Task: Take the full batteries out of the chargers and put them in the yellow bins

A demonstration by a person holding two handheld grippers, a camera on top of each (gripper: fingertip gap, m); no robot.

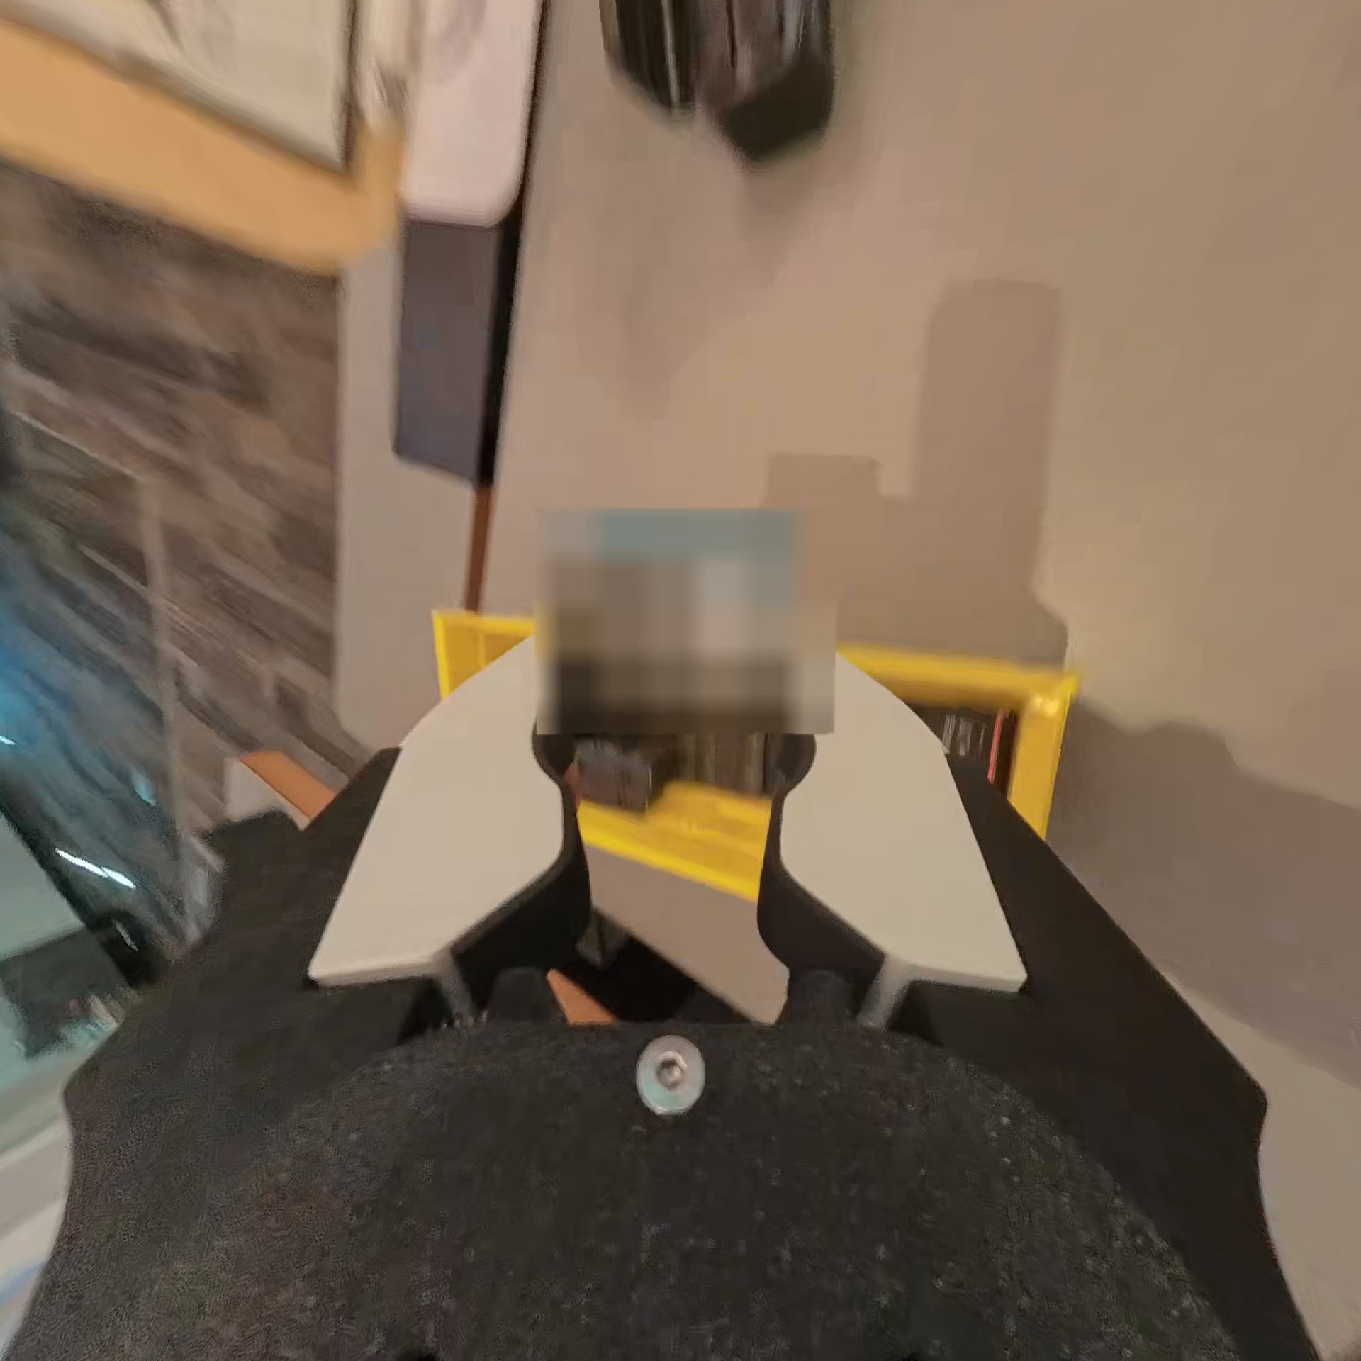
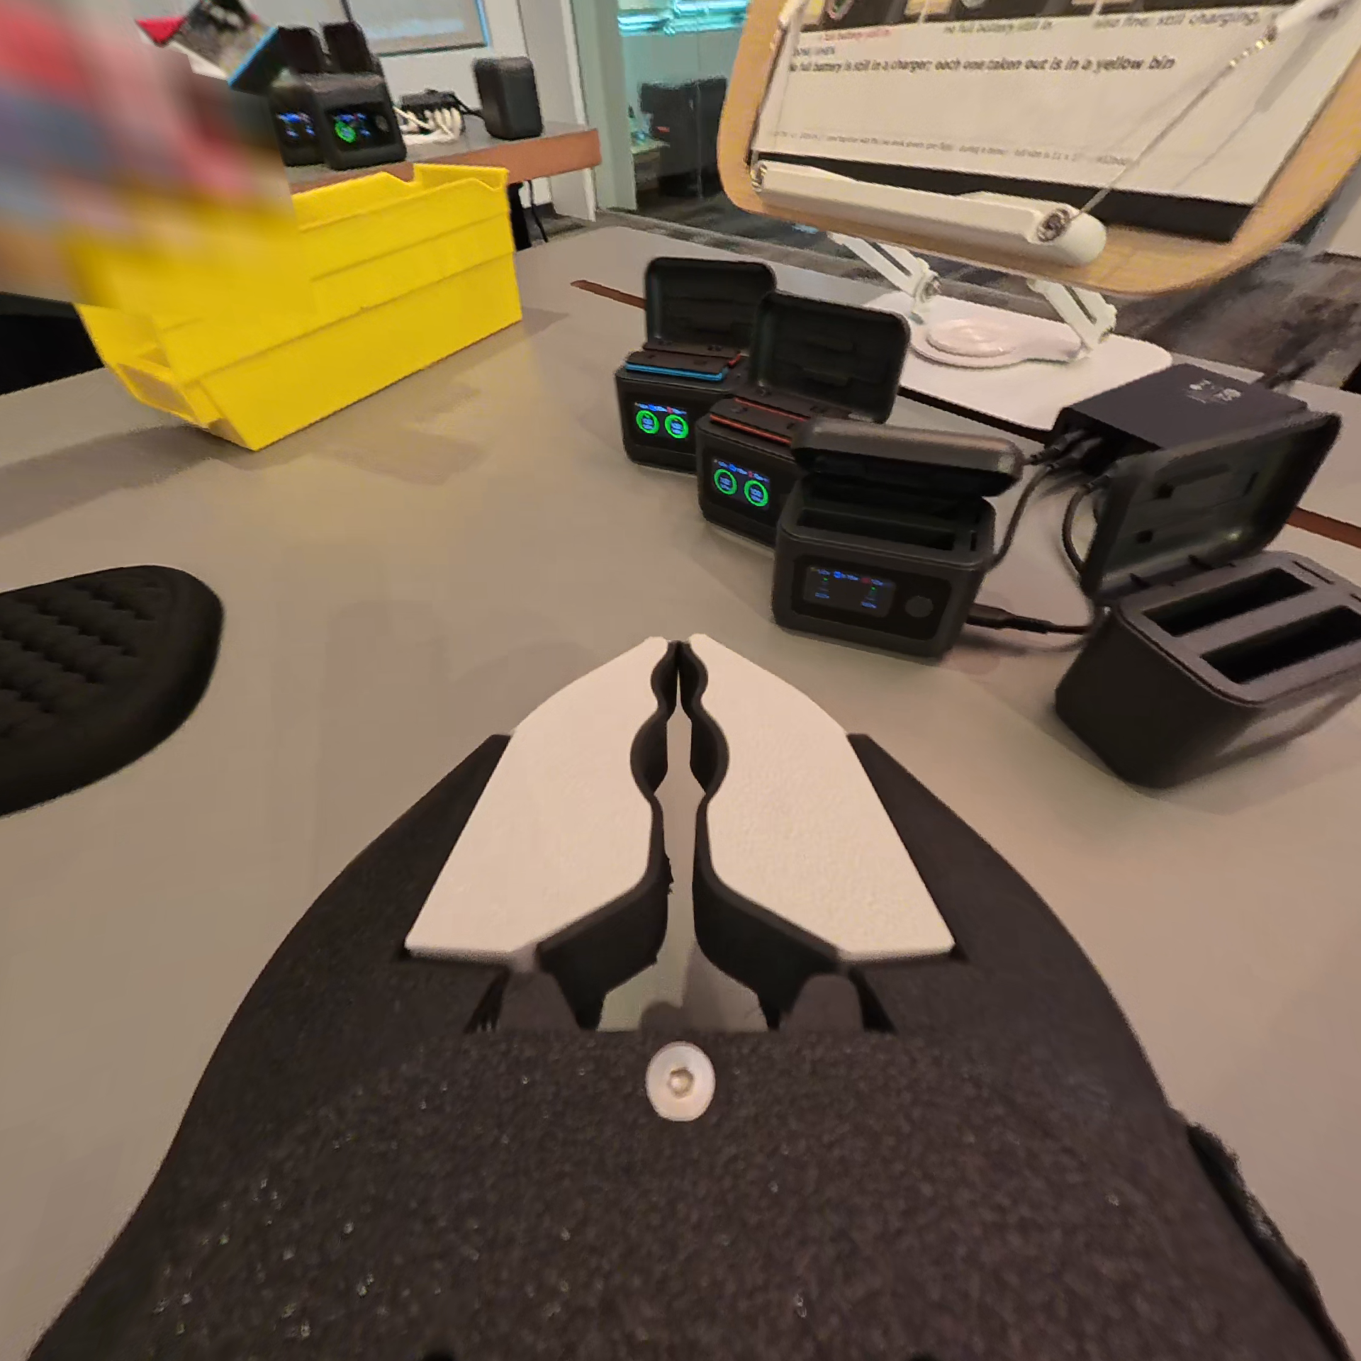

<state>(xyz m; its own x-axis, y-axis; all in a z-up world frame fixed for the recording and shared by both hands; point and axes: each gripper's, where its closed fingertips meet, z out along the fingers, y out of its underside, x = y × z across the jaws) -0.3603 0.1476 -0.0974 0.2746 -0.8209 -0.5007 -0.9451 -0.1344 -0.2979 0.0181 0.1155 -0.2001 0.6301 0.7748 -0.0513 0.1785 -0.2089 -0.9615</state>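
My left gripper (image 1: 685, 692) is shut on a battery with a blue edge, mostly hidden by a mosaic patch, and holds it just above a yellow bin (image 1: 957, 681) with dark batteries (image 1: 968, 733) inside. In the right wrist view the stacked yellow bins (image 2: 331, 294) stand at the far left. Four open chargers stand in a row: one with a blue-topped battery (image 2: 663, 420), one with a red-topped battery (image 2: 744, 479), both showing green rings, and two with empty slots (image 2: 876, 582) (image 2: 1208, 663). My right gripper (image 2: 677, 648) is shut and empty, low over the grey table.
A stand holding a printed page (image 2: 1031, 147) rises behind the chargers. A black power hub (image 2: 1178, 412) with cables sits at the right. A black mesh pad (image 2: 88, 663) lies at the left edge. More chargers (image 2: 339, 118) stand on a far table. One gripper's finger ends stand about 40 cm off the other's.
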